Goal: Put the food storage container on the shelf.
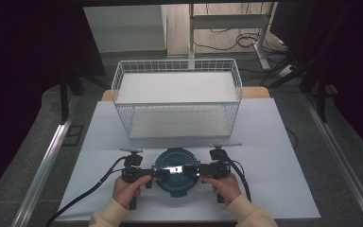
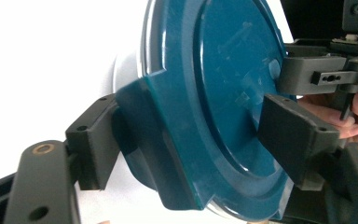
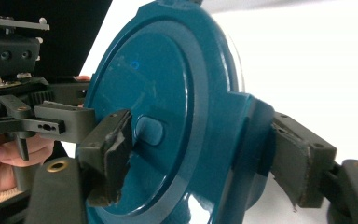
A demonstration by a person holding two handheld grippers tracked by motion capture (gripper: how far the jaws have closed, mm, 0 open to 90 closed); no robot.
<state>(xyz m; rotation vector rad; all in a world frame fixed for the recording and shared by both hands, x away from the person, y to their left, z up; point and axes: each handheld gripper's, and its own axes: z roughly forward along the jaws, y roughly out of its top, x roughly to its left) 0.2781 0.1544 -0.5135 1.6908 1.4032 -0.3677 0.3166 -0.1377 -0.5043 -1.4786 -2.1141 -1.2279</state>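
- High view: a round teal container (image 1: 176,177) sits on the white bench (image 1: 274,142), directly between the two claws. The left claw (image 1: 157,173) comes at it from one side and the right claw (image 1: 194,171) from the opposite side, so each has the container straight ahead of its tips. Both hands are about equally near. A white wire basket (image 1: 177,97) stands well apart, beyond the container as seen from either claw.
- Left gripper view: the container's lid (image 2: 223,93) lies between the left claw's jaws, with a side clip flap (image 2: 156,140) against the jaw on the picture's left. The other jaw rests over the lid's face. The jaws stand fairly wide around the rim; from this angle I judge they are touching, though a firm pinch is hard to confirm.
- Right gripper view: the right claw (image 3: 200,158) straddles the opposite clip flap (image 3: 251,149), one pad (image 3: 114,154) on the lid top, the other outside the flap. It looks narrowed onto the flap.
- Judgement: the coming move turns on the clips sitting on opposite sides, one in each claw, likely for unlatching or lifting together.
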